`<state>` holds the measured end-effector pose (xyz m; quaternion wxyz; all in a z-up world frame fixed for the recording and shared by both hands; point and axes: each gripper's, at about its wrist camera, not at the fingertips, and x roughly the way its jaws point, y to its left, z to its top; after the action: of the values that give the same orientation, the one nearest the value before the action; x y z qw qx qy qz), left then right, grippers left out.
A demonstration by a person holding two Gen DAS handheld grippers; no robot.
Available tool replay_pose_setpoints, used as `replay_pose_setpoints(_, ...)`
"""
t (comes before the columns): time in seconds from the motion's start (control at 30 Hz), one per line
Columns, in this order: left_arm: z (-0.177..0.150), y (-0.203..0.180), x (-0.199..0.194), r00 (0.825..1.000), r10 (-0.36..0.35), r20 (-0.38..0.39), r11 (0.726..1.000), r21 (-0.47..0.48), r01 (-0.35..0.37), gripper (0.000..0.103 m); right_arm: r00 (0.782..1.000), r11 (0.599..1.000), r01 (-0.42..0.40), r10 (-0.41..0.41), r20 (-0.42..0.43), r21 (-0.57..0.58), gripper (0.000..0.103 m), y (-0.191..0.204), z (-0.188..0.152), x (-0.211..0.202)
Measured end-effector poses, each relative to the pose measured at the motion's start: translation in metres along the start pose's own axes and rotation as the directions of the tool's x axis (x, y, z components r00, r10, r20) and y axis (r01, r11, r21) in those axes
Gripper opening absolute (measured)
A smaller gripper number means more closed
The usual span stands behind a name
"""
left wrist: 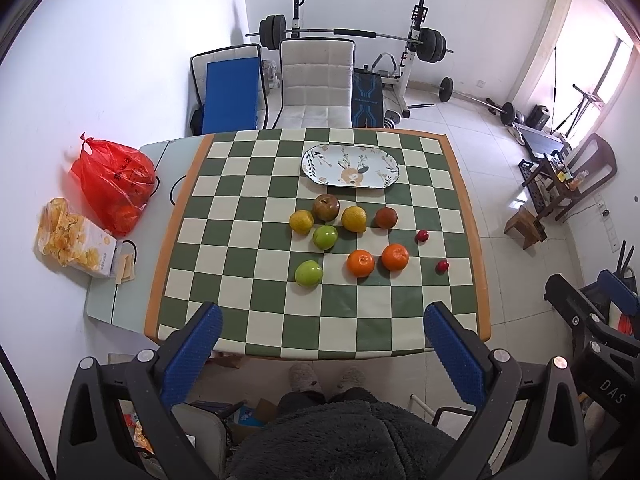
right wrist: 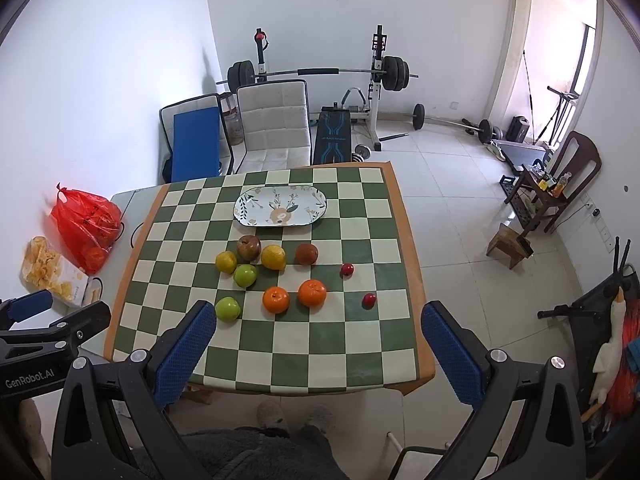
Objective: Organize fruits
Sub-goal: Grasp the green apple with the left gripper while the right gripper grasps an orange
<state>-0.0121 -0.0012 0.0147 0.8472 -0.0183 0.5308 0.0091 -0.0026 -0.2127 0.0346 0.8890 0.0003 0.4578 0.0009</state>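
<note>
Fruit lies scattered across the middle of my green-and-cream checkered tablecloth [left wrist: 248, 280], none of it on the oval floral plate [left wrist: 351, 166] that sits alone toward the far edge. Just near of the plate I see a reddish-brown apple [left wrist: 326, 207] flanked by two yellow citrus fruits, the left one [left wrist: 301, 221] and the right one [left wrist: 354, 218], with a dark brown-red fruit [left wrist: 386, 217] to their right. A green apple [left wrist: 325, 237] rests just near of that row, touching or almost touching the left citrus, and a second green apple [left wrist: 308, 273] lies nearer me, apart from it. Two oranges [left wrist: 360, 263] [left wrist: 395, 257] sit side by side to its right, and two small red fruits [left wrist: 421, 235] [left wrist: 442, 266] lie well apart at the right. My left gripper [left wrist: 322, 344] hangs above the near table edge, blue fingers spread wide with nothing between them; my right gripper [right wrist: 320, 344] is likewise spread and empty. A red plastic bag [left wrist: 114, 184] sits off the cloth at the left.
</note>
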Motion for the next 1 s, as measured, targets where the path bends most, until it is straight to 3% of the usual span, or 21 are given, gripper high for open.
replay_pose_setpoints(0.13, 0.019, -0.012, 0.009, 0.997, 0.056, 0.051, 0.998, -0.013, -0.055, 0.103, 1.0, 1.0, 0.002, -0.002, 0.003, 0.0, 0.103, -0.001, -0.003, 0.001)
replay_pose_setpoints(0.3, 0.047, -0.01, 0.059, 0.977, 0.198, 0.085, 0.98, -0.018, -0.197, 0.103, 1.0, 1.0, 0.003, -0.004, 0.02, 0.027, 0.103, 0.0, 0.009, 0.016)
replay_pose_setpoints(0.37, 0.058, -0.002, 0.089, 0.974, 0.223, 0.048, 0.975, -0.023, -0.222, 0.103, 1.0, 0.999, -0.002, 0.003, -0.005, 0.038, 0.103, -0.007, 0.029, 0.039)
replay_pose_setpoints(0.5, 0.063, 0.019, 0.154, 0.971, 0.222, -0.087, 0.974, -0.035, -0.226, 0.103, 0.996, 0.998, -0.029, 0.034, -0.087, 0.06, 0.103, -0.016, 0.029, 0.104)
replay_pose_setpoints(0.57, 0.062, 0.026, 0.189, 0.962, 0.217, -0.166, 0.973, -0.041, -0.227, 0.103, 0.988, 0.996, -0.048, 0.059, -0.146, 0.077, 0.103, -0.018, 0.028, 0.147)
replay_pose_setpoints(0.73, 0.046, 0.046, 0.259, 0.935, 0.145, -0.323, 0.977, -0.101, -0.186, 0.096, 0.962, 0.991, -0.096, 0.116, -0.248, 0.094, 0.103, -0.021, 0.023, 0.24)
replay_pose_setpoints(0.8, 0.039, 0.054, 0.292, 0.913, 0.088, -0.399, 0.976, -0.15, -0.159, 0.095, 0.957, 0.99, -0.1, 0.122, -0.264, 0.097, 0.103, -0.026, 0.006, 0.278)
replay_pose_setpoints(0.9, 0.031, 0.065, 0.334, 0.868, -0.03, -0.495, 0.962, -0.25, -0.109, 0.095, 0.953, 0.991, -0.078, 0.106, -0.284, 0.106, 0.101, -0.032, -0.01, 0.323)
replay_pose_setpoints(1.0, 0.022, 0.076, 0.374, 0.808, -0.193, -0.557, 0.916, -0.397, -0.055, 0.095, 0.934, 0.987, -0.075, 0.12, -0.336, 0.144, 0.097, -0.038, -0.021, 0.362)
